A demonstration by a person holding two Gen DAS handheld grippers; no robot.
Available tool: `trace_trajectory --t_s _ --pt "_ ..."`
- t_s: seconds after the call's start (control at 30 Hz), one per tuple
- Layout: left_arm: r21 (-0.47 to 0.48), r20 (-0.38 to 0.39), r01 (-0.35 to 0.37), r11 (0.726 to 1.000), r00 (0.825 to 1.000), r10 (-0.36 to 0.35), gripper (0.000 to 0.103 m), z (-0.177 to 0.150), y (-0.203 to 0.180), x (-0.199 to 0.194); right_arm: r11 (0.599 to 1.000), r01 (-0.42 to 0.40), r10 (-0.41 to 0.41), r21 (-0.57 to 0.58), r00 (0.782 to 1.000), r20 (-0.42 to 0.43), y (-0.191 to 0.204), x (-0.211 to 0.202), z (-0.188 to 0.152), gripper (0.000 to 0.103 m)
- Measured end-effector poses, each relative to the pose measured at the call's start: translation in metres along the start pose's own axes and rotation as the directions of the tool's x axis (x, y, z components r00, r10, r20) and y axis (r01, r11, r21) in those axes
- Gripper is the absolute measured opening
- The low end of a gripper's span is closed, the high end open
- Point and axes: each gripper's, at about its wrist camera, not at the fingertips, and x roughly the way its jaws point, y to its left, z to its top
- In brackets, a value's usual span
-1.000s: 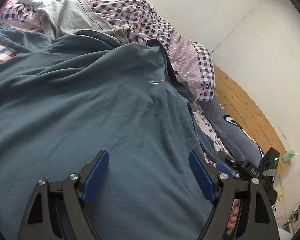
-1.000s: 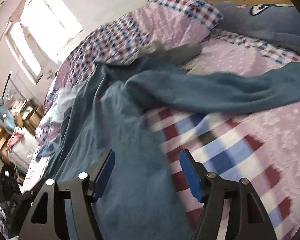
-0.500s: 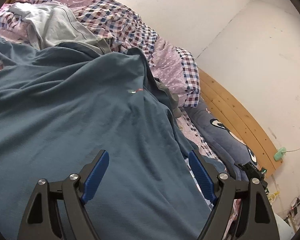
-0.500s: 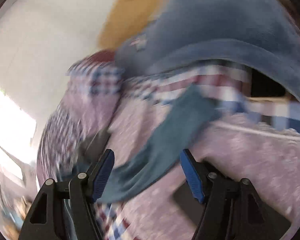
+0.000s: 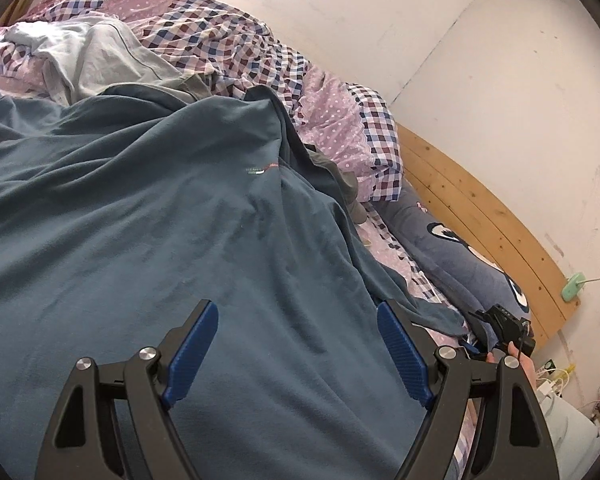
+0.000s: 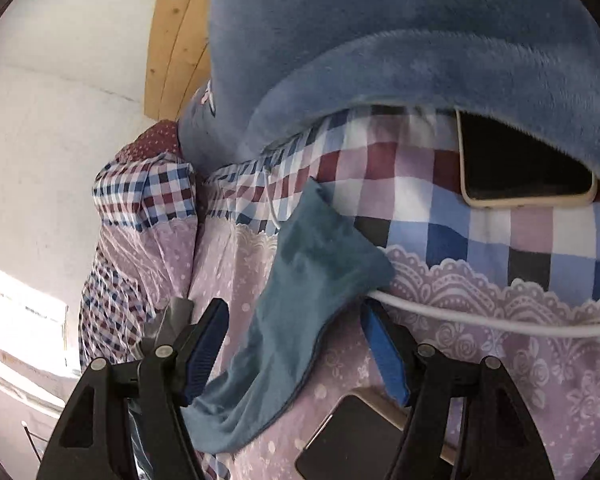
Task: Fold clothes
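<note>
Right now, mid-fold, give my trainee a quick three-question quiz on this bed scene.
1. True or false: the left gripper is shut on the teal shirt.
2. What lies between the right gripper's open fingers? A) the sleeve B) a grey shirt C) a pillow
3. Name the white thing running across the sheet beside the sleeve's cuff.

Key:
1. False: its fingers are open above the shirt.
2. A
3. A cable. One phone sits tucked under the blue blanket; another lies by the right gripper.
</note>
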Motion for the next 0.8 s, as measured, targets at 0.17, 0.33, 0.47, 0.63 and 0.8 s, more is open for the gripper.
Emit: trace_trajectory --t_s 0.17,0.33,0.47,0.63,0.8 --pt "-0.008 0.003 -0.001 1.000 1.000 0.001 0.085 0.001 0.002 -0.001 0.997 0.055 -0.053 -0.062 0.998 0.026 0.008 0.004 0.002 0.018" --pt "-0.038 0.014 0.013 0.999 1.000 -0.012 0.085 0.008 0.006 -0.006 0.977 0.119 -0.113 -0.177 0.993 0.046 0.027 0.003 -0.004 0.001" --pt "-0.073 0.030 0.032 0.997 0.999 -0.030 0.085 0.016 0.012 -0.015 0.929 0.076 -0.054 -0.362 0.996 0.072 0.077 -0.009 -0.030 0.000" --pt "-0.158 0.056 0.097 0.983 0.994 -0.089 0.085 0.033 0.030 -0.029 0.737 0.001 0.044 -0.676 0.998 0.049 0.174 -0.020 -0.101 0.000" --pt "-0.308 0.033 0.230 0.923 0.972 -0.231 0.085 0.049 0.063 -0.035 0.441 -0.183 0.112 -0.879 0.983 -0.149 0.257 -0.026 -0.238 0.000"
